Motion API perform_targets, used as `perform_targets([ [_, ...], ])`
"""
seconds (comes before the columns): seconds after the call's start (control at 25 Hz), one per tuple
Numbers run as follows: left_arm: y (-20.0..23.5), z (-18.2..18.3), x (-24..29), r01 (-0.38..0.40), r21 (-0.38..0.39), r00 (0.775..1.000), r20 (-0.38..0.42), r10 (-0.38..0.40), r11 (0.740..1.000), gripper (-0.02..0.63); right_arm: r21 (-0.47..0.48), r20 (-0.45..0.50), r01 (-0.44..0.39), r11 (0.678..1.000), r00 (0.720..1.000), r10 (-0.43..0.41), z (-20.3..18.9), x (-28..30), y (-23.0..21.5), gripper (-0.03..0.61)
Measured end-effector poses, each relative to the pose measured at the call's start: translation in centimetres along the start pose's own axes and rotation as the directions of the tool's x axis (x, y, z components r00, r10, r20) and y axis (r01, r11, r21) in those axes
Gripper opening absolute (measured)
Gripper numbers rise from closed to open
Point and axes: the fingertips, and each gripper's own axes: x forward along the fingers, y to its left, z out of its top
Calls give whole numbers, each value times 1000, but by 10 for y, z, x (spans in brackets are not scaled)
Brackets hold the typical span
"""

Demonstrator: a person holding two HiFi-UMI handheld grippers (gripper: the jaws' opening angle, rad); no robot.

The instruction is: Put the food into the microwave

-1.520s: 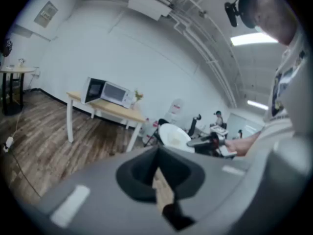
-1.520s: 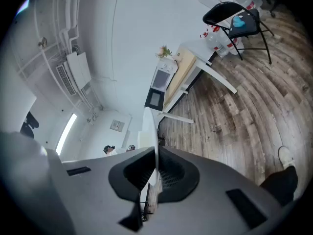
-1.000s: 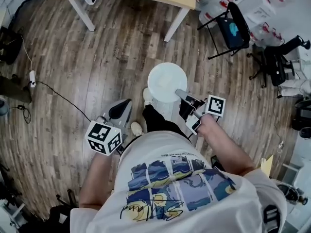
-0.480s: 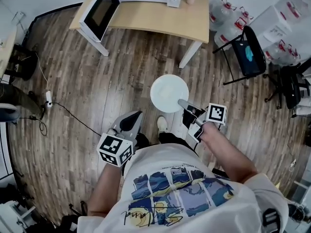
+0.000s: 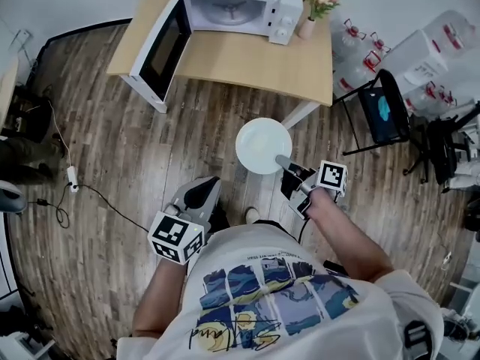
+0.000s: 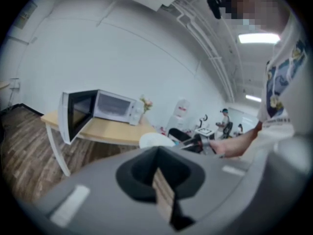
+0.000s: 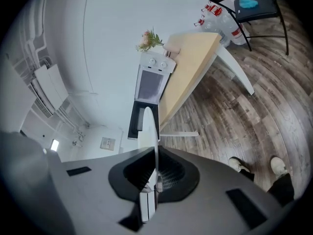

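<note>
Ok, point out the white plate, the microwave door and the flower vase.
white plate [image 5: 259,141], head view, its bare centre.
microwave door [image 5: 159,49], head view, its dark window.
flower vase [image 5: 307,28], head view, the vase body.

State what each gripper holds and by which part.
The right gripper pinches the white plate by its near rim; the left gripper holds nothing.

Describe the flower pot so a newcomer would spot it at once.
Find the light wooden table at the top of the head view. On it, beside the white microwave, stands the flower pot: small, pale, the only thing holding pink blooms.
</note>
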Motion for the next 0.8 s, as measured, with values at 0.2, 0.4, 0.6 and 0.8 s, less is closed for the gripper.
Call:
perform_targets([
  [0.2, 59, 43, -5, 86, 45, 996, -3, -86, 995, 8, 45, 107, 35, 998, 993, -40, 38, 53, 27, 12],
  [0.4, 113, 74, -4, 161, 103, 987, -21, -160, 981, 8, 77, 222, 36, 996, 974, -53, 80, 114, 37, 12],
  [0.6, 141, 104, 5, 184, 117, 983, 0, -185, 976, 8, 108, 279, 31, 994, 958, -60, 118, 163, 45, 13],
  [0.8, 169, 136, 27, 162, 110, 986, 31, -166, 981, 8, 134, 302, 22, 991, 951, -62, 169, 217, 45, 12],
])
